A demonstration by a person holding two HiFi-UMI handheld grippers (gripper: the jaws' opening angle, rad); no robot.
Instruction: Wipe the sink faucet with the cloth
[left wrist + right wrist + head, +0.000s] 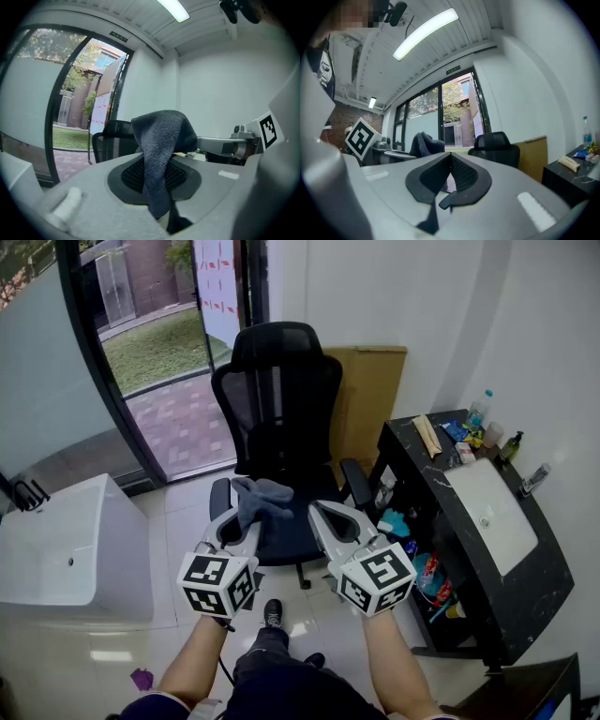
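Observation:
My left gripper (246, 521) is shut on a dark grey cloth (261, 500), which bunches up above its jaws; in the left gripper view the cloth (161, 154) hangs down between the pads. My right gripper (330, 519) is beside it, shut, with nothing between its jaws (449, 180). Both are held level in front of me. The sink (494, 514) is a white basin set in a black counter at the right, and its chrome faucet (532, 480) stands at the far side by the wall. Both grippers are well away from the faucet.
A black office chair (281, 418) stands directly ahead of the grippers. A white bathtub (66, 554) is at the left. Bottles and small items (478, 432) crowd the counter's far end. A cardboard panel (367, 404) leans on the wall behind the chair.

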